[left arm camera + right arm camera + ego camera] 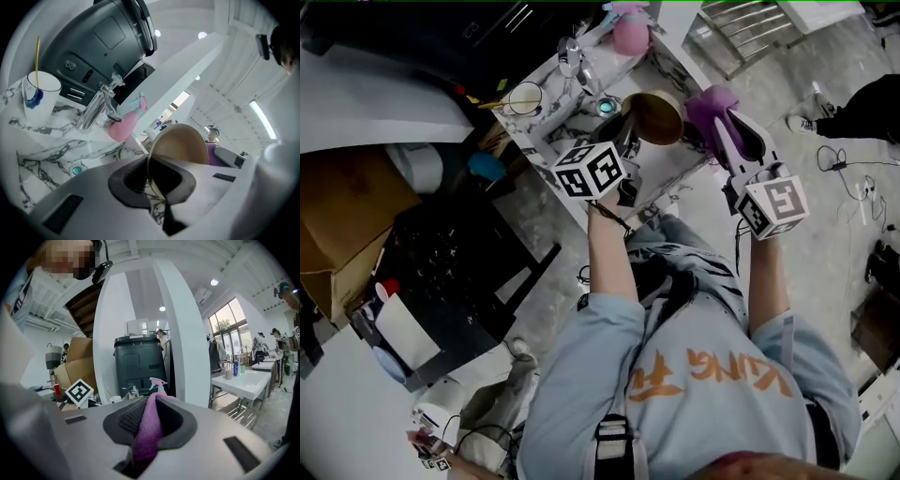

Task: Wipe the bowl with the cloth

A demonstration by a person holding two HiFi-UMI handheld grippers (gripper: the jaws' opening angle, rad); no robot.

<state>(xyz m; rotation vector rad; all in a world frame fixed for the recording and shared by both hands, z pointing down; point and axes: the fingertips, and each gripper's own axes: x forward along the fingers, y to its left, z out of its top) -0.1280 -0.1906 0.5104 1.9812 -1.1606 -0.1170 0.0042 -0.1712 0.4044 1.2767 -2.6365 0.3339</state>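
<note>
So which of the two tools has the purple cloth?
The right tool, shut on the purple cloth; the left tool grips the brown bowl by its rim.

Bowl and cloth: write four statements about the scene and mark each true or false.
1. The left gripper is shut on the bowl's rim. True.
2. The right gripper holds a green cloth. False: the cloth is purple.
3. A pink spray bottle is on the counter. True.
4. The cup is empty. False: a stick stands in it.
</note>
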